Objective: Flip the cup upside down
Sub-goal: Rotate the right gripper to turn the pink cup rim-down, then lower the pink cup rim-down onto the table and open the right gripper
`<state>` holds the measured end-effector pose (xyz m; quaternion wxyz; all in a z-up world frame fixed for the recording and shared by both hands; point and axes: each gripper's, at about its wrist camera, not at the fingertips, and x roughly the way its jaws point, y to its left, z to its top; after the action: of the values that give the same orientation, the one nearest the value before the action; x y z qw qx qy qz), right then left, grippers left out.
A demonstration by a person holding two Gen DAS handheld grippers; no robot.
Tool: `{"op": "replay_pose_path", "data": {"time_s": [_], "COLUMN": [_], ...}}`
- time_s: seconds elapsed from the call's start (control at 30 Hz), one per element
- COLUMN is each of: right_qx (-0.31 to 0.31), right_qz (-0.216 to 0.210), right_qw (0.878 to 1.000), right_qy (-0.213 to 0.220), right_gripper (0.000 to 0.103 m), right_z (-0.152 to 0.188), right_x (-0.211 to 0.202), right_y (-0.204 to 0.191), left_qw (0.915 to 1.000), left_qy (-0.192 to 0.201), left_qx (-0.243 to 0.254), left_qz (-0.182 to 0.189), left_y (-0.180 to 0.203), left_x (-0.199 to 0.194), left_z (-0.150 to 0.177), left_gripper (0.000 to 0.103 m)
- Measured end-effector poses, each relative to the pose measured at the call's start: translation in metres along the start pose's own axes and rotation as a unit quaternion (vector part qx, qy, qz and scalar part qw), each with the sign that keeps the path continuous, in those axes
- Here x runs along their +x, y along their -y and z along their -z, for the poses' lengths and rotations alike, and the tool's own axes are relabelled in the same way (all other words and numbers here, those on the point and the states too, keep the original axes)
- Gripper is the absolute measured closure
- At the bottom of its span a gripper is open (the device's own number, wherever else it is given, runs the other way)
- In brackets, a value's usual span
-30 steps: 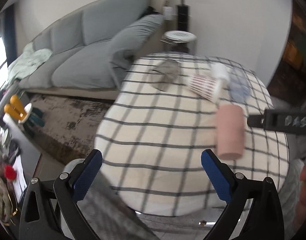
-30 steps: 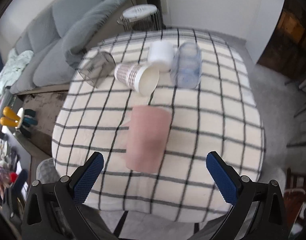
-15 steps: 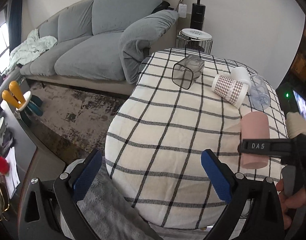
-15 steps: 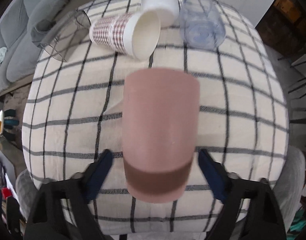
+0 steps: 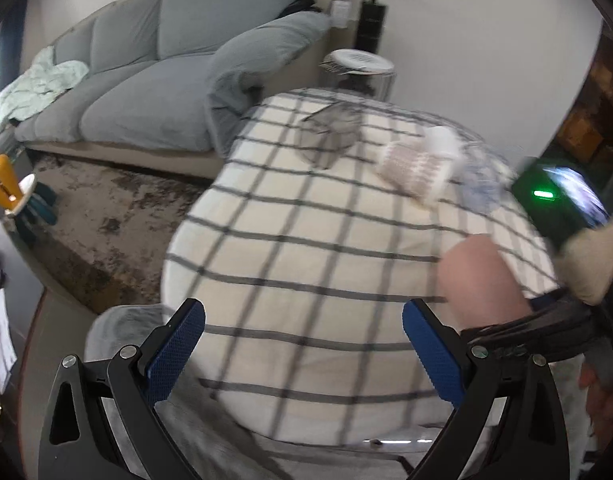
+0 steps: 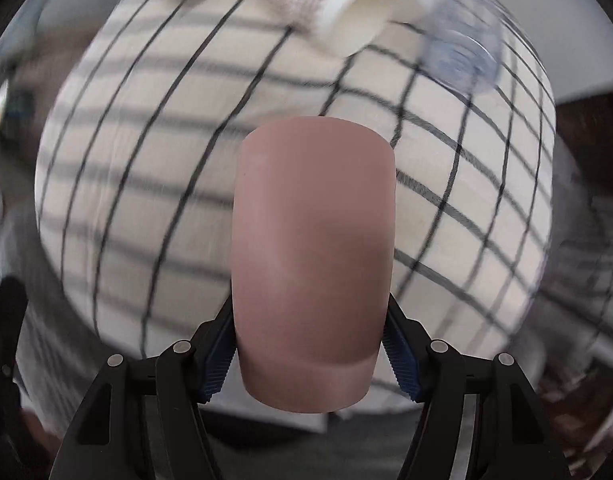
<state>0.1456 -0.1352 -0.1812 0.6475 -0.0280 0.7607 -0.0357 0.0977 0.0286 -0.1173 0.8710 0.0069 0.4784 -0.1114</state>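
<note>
A pink cup [image 6: 312,256] fills the middle of the right wrist view. My right gripper [image 6: 310,356] is shut on it near one end, a blue pad pressed against each side. The cup also shows in the left wrist view [image 5: 480,280] at the right, held over the checked tablecloth [image 5: 306,248], with the right gripper's black body just below it. My left gripper [image 5: 304,344] is open and empty, near the table's near edge.
On the far side of the table lie a patterned paper cup [image 6: 346,4], a clear plastic cup [image 6: 462,56], a white cup [image 5: 440,140] and a grey see-through cup [image 5: 330,136]. A grey sofa [image 5: 146,80] stands beyond on the left.
My right gripper has closed on the pink cup, and the background has blurred and tilted around it. The left gripper has stayed open while its view has shifted.
</note>
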Motion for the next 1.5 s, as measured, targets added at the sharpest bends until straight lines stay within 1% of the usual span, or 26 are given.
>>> {"op": "replay_pose_path", "data": {"time_s": [0.07, 0.1, 0.17, 0.2, 0.23, 0.27, 0.33, 0.4, 0.47, 0.5, 0.6, 0.73, 0.9, 1.03, 1.1, 1.13, 1.2, 1.23, 1.27, 1.4, 1.47, 1.5], "right_qx": [-0.034, -0.046, -0.047, -0.05, -0.048, -0.046, -0.053, -0.051, -0.045, -0.044, -0.051, -0.062, -0.066, -0.082, -0.085, -0.087, -0.088, -0.089, -0.093, -0.091, -0.09, -0.087], "right_qz": [0.022, 0.026, 0.018, 0.009, -0.007, -0.012, -0.038, -0.047, -0.062, -0.063, -0.072, -0.074, -0.081, -0.09, -0.091, -0.088, -0.082, -0.079, -0.074, -0.071, -0.063, -0.06], "right_qw": [0.998, 0.996, 0.992, 0.99, 0.986, 0.983, 0.971, 0.96, 0.95, 0.947, 0.935, 0.91, 0.896, 0.878, 0.875, 0.875, 0.878, 0.879, 0.881, 0.884, 0.888, 0.893], "right_qy": [-0.043, -0.065, -0.112, -0.133, -0.163, -0.179, -0.23, -0.271, -0.302, -0.312, -0.343, -0.403, -0.432, -0.463, -0.468, -0.468, -0.464, -0.461, -0.458, -0.453, -0.446, -0.437], "right_gripper": [0.037, 0.037, 0.037, 0.037, 0.037, 0.037, 0.037, 0.037, 0.037, 0.037, 0.037, 0.037, 0.036, 0.036, 0.036, 0.033, 0.018, 0.007, 0.001, 0.0, 0.0, 0.0], "right_z": [-0.003, -0.006, -0.013, -0.015, -0.018, -0.019, -0.023, -0.027, -0.033, -0.037, -0.044, -0.056, -0.073, -0.078, -0.08, -0.084, -0.088, -0.091, -0.094, -0.094, -0.091, -0.09], "right_x": [-0.009, -0.012, -0.018, -0.019, -0.019, -0.022, -0.014, -0.007, -0.002, 0.004, 0.012, 0.033, 0.049, 0.061, 0.064, 0.066, 0.069, 0.068, 0.069, 0.071, 0.068, 0.065], "right_y": [-0.005, -0.007, -0.005, -0.004, -0.004, -0.001, 0.002, 0.005, 0.007, 0.005, 0.007, 0.011, 0.019, 0.015, 0.013, 0.012, 0.013, 0.016, 0.018, 0.021, 0.023, 0.025], "left_qw": [0.9997, 0.9993, 0.9985, 0.9983, 0.9979, 0.9974, 0.9961, 0.9946, 0.9927, 0.992, 0.9909, 0.9907, 0.9913, 0.9912, 0.9914, 0.9917, 0.9921, 0.9923, 0.9924, 0.992, 0.9912, 0.9908], "left_qy": [0.018, 0.027, 0.045, 0.047, 0.047, 0.051, 0.063, 0.078, 0.099, 0.106, 0.114, 0.109, 0.101, 0.101, 0.099, 0.096, 0.091, 0.09, 0.09, 0.089, 0.095, 0.1], "left_qx": [-0.008, -0.008, -0.009, -0.014, -0.021, -0.032, -0.052, -0.062, -0.066, -0.067, -0.07, -0.08, -0.084, -0.084, -0.085, -0.085, -0.085, -0.085, -0.083, -0.089, -0.09, -0.089], "left_qz": [0.016, 0.022, 0.03, 0.033, 0.038, 0.04, 0.032, 0.027, 0.019, 0.016, 0.013, 0.015, 0.013, 0.012, 0.011, 0.011, 0.011, 0.011, 0.011, 0.014, 0.017, 0.016], "left_y": [0.007, 0.01, 0.014, 0.014, 0.014, 0.012, 0.007, 0.006, 0.007, 0.007, 0.01, 0.017, 0.025, 0.029, 0.029, 0.029, 0.03, 0.03, 0.031, 0.031, 0.031, 0.032], "left_x": [-0.015, -0.02, -0.029, -0.031, -0.032, -0.034, -0.037, -0.04, -0.043, -0.043, -0.037, -0.024, -0.009, 0.0, 0.005, 0.007, 0.012, 0.014, 0.014, 0.014, 0.008, 0.004], "left_z": [-0.001, -0.003, -0.006, -0.008, -0.011, -0.014, -0.023, -0.031, -0.039, -0.041, -0.053, -0.069, -0.086, -0.095, -0.099, -0.1, -0.102, -0.102, -0.102, -0.102, -0.102, -0.102], "left_gripper": [0.002, 0.002, 0.002, 0.002, 0.002, 0.002, 0.002, 0.002, 0.002, 0.002, 0.002, 0.002, 0.002, 0.002, 0.002, 0.002, 0.002, 0.002, 0.002, 0.002, 0.002, 0.002]}}
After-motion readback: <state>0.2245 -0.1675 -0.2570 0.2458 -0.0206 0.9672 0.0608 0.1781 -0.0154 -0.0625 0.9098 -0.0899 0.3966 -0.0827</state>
